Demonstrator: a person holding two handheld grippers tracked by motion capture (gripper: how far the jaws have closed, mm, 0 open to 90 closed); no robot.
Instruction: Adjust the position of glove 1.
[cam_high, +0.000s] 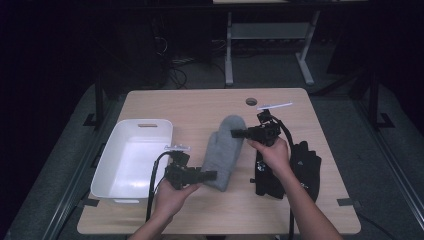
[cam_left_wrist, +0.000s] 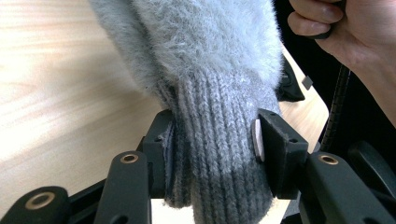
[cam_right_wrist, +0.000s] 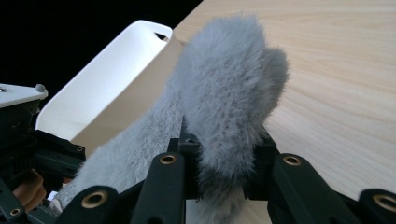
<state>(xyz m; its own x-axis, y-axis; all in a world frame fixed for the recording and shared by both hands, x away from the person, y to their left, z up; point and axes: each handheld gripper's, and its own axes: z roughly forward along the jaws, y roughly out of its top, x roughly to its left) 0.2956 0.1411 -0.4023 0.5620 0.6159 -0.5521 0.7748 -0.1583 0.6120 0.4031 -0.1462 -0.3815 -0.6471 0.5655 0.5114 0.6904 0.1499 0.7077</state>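
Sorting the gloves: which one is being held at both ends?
The fluffy grey mitten in the table's middle: the left gripper clamps its ribbed cuff, the right gripper its fuzzy tip. The black gloves lie ungripped at the right, beside the person's right forearm.

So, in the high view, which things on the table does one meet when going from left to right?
White bin → left gripper, shut on the cuff of the grey mitten → right gripper, shut on the mitten's tip → black gloves at the right.
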